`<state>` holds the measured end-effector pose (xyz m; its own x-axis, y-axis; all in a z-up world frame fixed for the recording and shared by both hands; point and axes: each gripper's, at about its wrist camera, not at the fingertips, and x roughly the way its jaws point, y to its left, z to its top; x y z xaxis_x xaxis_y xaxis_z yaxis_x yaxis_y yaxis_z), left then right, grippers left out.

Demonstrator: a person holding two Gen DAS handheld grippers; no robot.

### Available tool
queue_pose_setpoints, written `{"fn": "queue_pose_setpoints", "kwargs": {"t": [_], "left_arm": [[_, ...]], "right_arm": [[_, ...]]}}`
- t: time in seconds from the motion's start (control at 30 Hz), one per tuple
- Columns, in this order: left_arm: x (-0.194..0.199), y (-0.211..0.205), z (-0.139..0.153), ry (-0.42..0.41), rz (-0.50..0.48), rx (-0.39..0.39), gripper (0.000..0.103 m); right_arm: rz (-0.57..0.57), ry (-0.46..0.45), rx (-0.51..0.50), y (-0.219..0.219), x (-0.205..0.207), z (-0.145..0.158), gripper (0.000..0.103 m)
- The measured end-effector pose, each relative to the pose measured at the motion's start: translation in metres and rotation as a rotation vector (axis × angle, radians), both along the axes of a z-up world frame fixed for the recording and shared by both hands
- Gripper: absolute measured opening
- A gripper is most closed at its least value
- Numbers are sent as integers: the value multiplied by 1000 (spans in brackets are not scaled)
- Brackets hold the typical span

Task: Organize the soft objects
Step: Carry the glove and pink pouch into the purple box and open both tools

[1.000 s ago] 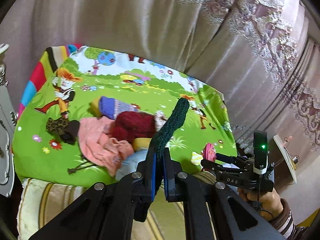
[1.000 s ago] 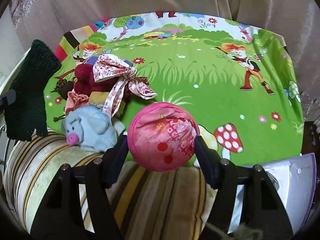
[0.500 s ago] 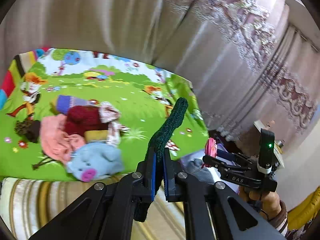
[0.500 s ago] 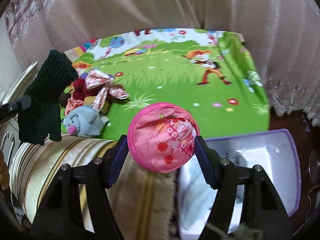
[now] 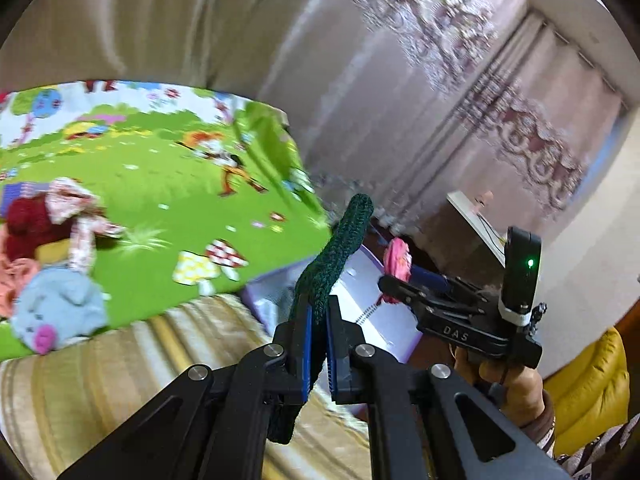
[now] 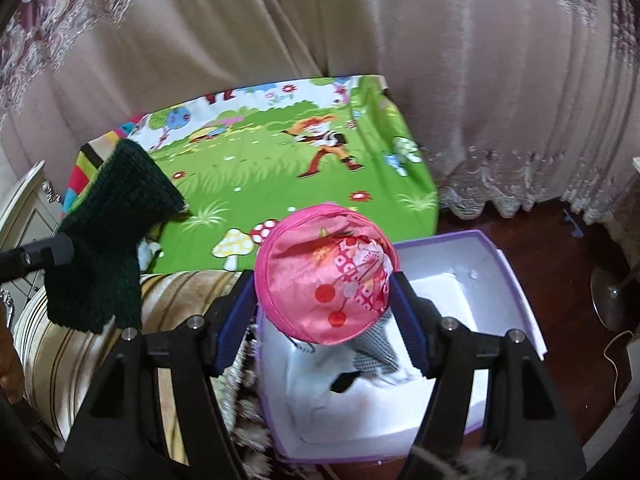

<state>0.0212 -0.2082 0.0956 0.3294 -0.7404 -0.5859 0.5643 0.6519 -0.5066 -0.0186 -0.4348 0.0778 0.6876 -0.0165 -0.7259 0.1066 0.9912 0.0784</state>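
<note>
The left claw (image 5: 317, 334) is clamped, its blue pads (image 5: 306, 344) nearly together on a dark green knitted piece (image 5: 334, 252). The right claw (image 6: 324, 280) is spread wide, both pads pressing the sides of a pink ball (image 6: 326, 274). In the left view, the person's right hand (image 5: 508, 376) grips the handle of the right claw from below.

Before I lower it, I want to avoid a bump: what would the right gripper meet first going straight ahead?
Probably the white box: the right gripper, shut on the pink pouch, points over its open top, though depth is unclear.
</note>
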Motion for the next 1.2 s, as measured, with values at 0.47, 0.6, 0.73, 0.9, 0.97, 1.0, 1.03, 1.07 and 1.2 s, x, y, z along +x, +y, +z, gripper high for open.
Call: {"fn": "queue_pose_setpoints", "kwargs": {"t": [0.47, 0.6, 0.73, 0.9, 0.97, 1.0, 1.03, 1.07, 1.2], "left_arm": [[-19, -91, -32, 74, -194, 53, 6], [-24, -110, -41, 98, -245, 64, 7], [-23, -127, -54, 145, -276, 83, 13], [-22, -123, -56, 139, -248, 105, 45], [-21, -117, -52, 122, -225, 106, 47], [-20, -112, -48, 108, -207, 110, 47], [-19, -108, -46, 99, -187, 113, 47], [-18, -103, -44, 91, -161, 115, 47], [-14, -78, -35, 33, -46, 100, 47]], "right_arm": [[-136, -33, -36, -55, -41, 19, 70], [-159, -35, -38, -63, -47, 19, 70], [-171, -38, -41, -68, -52, 21, 70], [-170, -30, -41, -70, -54, 19, 70], [-164, -20, -39, -69, -52, 15, 70], [-157, -15, -37, -67, -51, 14, 70], [-150, -12, -37, -65, -51, 12, 70], [-143, -6, -38, -64, -50, 10, 70], [-116, 20, -27, -58, -49, 2, 70]]}}
